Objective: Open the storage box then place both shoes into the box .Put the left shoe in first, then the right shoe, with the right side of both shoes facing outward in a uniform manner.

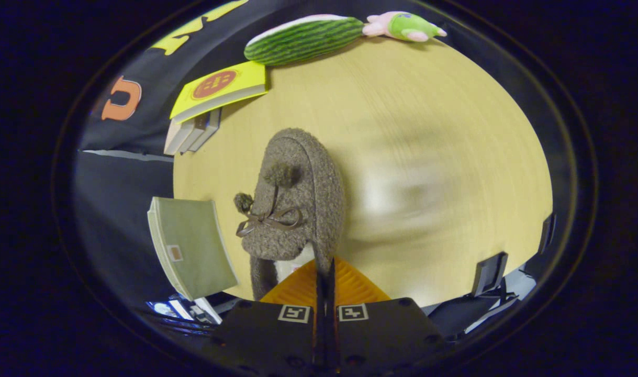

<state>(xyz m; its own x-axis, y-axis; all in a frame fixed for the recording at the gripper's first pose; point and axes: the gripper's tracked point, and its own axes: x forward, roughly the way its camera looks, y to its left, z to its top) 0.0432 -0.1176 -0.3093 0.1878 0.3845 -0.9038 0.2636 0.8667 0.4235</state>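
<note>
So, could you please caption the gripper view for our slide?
Gripper shut on the slipper's heel rim above the table.

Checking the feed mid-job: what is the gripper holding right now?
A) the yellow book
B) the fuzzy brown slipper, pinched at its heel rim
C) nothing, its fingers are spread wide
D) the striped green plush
B: the gripper has its fingers closed together on the heel rim of the fuzzy brown slipper, which extends ahead of them above the wooden table.

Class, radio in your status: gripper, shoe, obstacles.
Gripper shut on shoe's heel rim. Shoe lifted over table. Green book beside it.
</note>
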